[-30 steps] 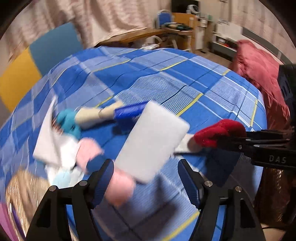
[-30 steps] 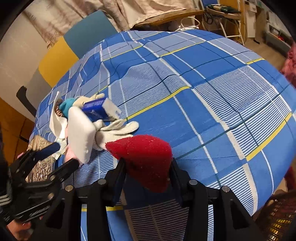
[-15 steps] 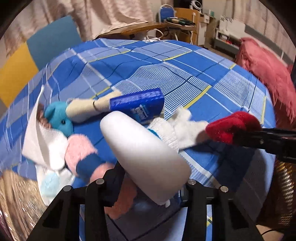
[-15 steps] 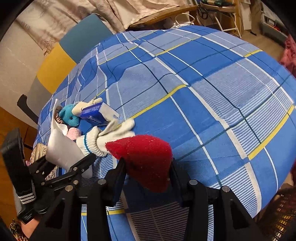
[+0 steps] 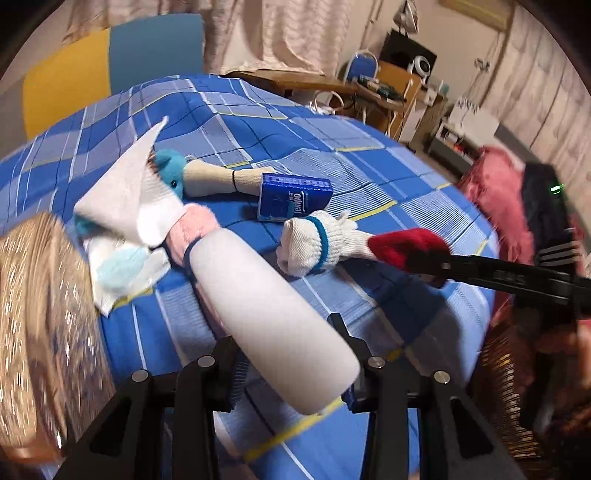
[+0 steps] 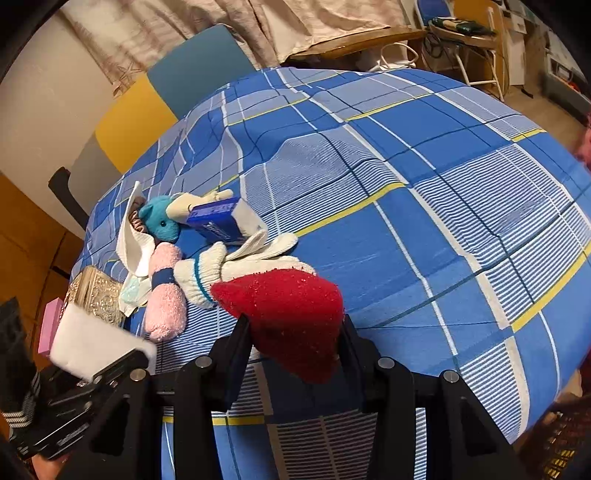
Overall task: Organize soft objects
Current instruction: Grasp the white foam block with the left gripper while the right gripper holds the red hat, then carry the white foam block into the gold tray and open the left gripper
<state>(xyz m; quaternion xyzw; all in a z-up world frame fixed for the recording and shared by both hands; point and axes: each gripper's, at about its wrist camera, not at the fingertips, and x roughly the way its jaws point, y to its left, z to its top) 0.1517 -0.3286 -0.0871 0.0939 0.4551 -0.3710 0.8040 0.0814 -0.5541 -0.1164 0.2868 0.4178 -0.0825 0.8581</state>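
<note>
Here, left gripper [image 5: 291,369] closing on a white foam block [image 5: 266,314] lodged between its jaws, pads pressing its sides. Right gripper [image 6: 295,347] clenched on a red sock [image 6: 288,314] above the blue plaid bedspread [image 6: 424,221]. Beside: white knit glove [image 6: 236,269], pink sock [image 6: 166,299], teal plush toy [image 6: 160,221], blue tissue pack [image 6: 218,221]. Ornate gold box [image 6: 96,295] at bed edge, contents not discernible. Only in right view: pink item [image 6: 50,328] beside the box. Only in left view: crimson cushion [image 5: 495,192].

Home bedroom: bed with blue plaid sheet [image 6: 406,229], curtains [image 6: 221,33] and cluttered desk [image 5: 384,92] beyond.
</note>
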